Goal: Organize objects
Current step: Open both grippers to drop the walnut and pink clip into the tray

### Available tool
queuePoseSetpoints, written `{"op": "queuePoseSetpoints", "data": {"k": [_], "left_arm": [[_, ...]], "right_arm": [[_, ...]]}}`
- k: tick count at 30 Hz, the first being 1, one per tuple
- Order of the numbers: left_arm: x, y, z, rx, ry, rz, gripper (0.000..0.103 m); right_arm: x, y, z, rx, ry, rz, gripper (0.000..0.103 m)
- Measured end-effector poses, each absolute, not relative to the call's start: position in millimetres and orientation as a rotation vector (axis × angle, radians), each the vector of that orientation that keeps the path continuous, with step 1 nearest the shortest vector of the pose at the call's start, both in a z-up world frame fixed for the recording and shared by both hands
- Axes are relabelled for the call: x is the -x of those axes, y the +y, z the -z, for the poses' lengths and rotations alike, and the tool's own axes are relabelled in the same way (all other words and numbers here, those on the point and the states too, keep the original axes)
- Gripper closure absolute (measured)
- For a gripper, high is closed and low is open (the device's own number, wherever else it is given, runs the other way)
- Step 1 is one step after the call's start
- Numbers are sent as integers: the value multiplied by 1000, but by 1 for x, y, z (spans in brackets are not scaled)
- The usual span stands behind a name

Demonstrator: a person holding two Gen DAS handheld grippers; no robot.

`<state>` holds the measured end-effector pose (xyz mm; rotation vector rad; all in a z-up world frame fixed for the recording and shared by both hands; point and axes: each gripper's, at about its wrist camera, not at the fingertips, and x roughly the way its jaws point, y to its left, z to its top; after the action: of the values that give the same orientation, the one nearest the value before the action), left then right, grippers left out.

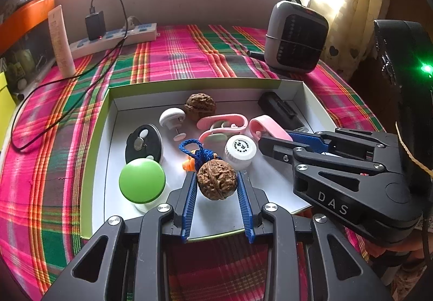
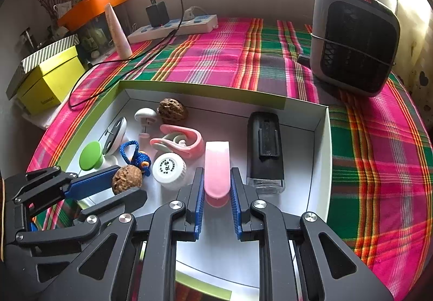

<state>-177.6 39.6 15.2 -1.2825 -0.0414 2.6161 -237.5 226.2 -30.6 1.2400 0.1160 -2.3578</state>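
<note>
A shallow white box (image 1: 100, 138) with a green outer rim sits on a worktop (image 1: 189, 57) covered by a pink and green plaid cloth. All sorted items lie inside this box.

Box contents, left to right:
- Green knob (image 1: 142, 184) at the near left corner.
- Black disc (image 1: 144, 142) just behind the knob.
- White peg (image 1: 172, 118) with a small foot, lying tilted.
- Far walnut (image 1: 200, 106) near the back wall.
- Pink clip (image 1: 224, 123) with grey-green inserts, at centre.
- White cap (image 1: 240, 151) with printed text, beside the clip.
- Blue cord (image 1: 196, 151) looped over an orange piece.
- Black device (image 2: 265, 148) along the right wall.

Left claw (image 1: 217, 187): narrow, its blue pads touching both sides of a near walnut (image 1: 217, 183), which sits in the front centre of the box, against the cord. From the right wrist view, the same walnut (image 2: 127, 178) is held between the left pads.

Right claw (image 2: 217, 190): narrow, closed on a pink case (image 2: 217, 168), which lies lengthwise between the cap and the black device.

Outside the box: a heater (image 2: 354, 49) at the far right, a power strip (image 1: 113, 40) with a black charger (image 1: 94, 25) plugged in, a tube (image 1: 61, 41) standing upright, and a yellow carton (image 2: 51, 84) off the worktop's left edge.
</note>
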Motion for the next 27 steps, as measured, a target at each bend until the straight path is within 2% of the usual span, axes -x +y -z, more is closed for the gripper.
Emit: {"op": "queuePoseSetpoints", "data": {"k": [12, 18, 27], "left_arm": [[178, 39, -14, 1288, -48, -2616, 75], [177, 40, -15, 1283, -37, -2618, 74], [173, 38, -18, 1278, -38, -2626, 69]], "right_arm": [[236, 227, 30, -1246, 100, 2349, 84], [235, 227, 30, -1245, 93, 2348, 76], [231, 227, 29, -1246, 105, 2361, 76]]}}
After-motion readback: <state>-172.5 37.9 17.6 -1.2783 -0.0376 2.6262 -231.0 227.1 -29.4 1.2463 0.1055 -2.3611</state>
